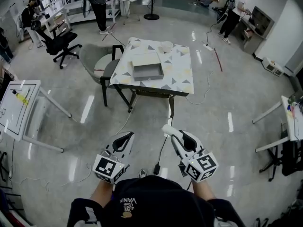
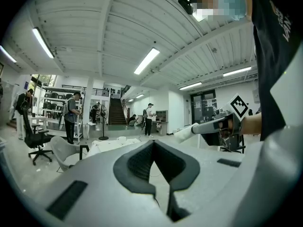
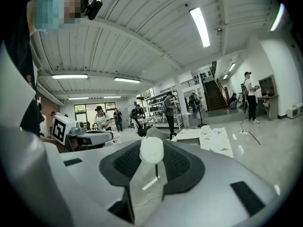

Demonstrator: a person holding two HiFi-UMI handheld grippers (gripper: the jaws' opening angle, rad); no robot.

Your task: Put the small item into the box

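A small white round item (image 3: 151, 149) sits between the pads of my right gripper (image 3: 152, 151), which is shut on it. In the head view the right gripper (image 1: 168, 129) is held low in front of the person, with the white item (image 1: 166, 127) at its tip. My left gripper (image 1: 128, 135) is beside it, and its tips (image 2: 153, 144) meet with nothing between them. The grey open box (image 1: 147, 76) stands on a patterned table (image 1: 182, 77) some way ahead, well apart from both grippers.
A white object (image 1: 166, 45) lies on the table's far side. A grey chair (image 1: 96, 60) stands left of the table and a black office chair (image 1: 60, 43) further left. A white desk (image 1: 18, 109) is at the left, another (image 1: 289, 118) at the right. A cable (image 1: 163, 148) trails over the floor.
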